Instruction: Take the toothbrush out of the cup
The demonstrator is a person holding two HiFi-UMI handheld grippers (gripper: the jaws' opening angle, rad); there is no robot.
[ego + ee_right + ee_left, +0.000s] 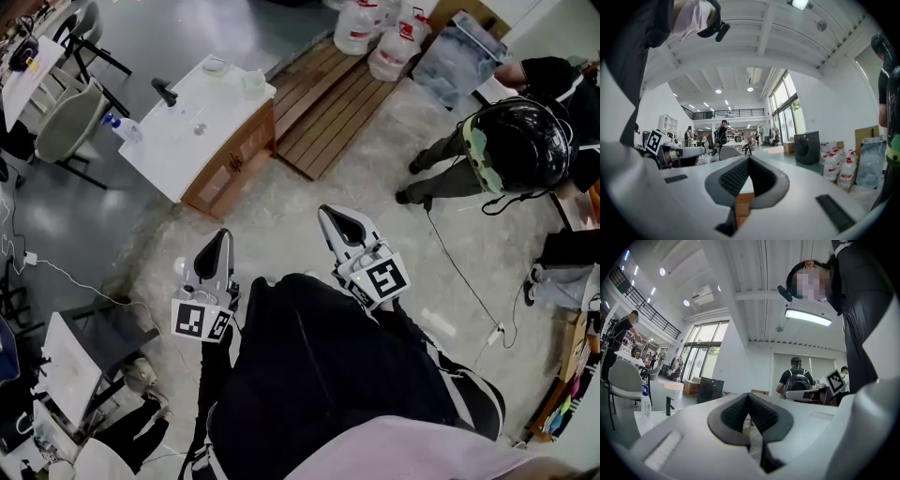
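Note:
A pale cup (254, 84) stands on the far corner of the white sink counter (178, 150); no toothbrush is clear enough to make out. Both grippers hang level in front of my body, well short of the counter. My left gripper (219, 242) is shut, its dark pads (759, 413) meeting at the tip with nothing between them. My right gripper (339, 221) is likewise shut and empty, pads (736, 176) touching. In the left gripper view the counter's black faucet (669, 405) shows at the left.
The counter sits on a wooden cabinet (234, 164), with a blue-capped bottle (122, 127) at its left end and a glass dish (215, 65). A slatted wooden platform (328, 103), water jugs (375, 33), chairs (66, 122) and a person in a black helmet (516, 145) surround the bare floor.

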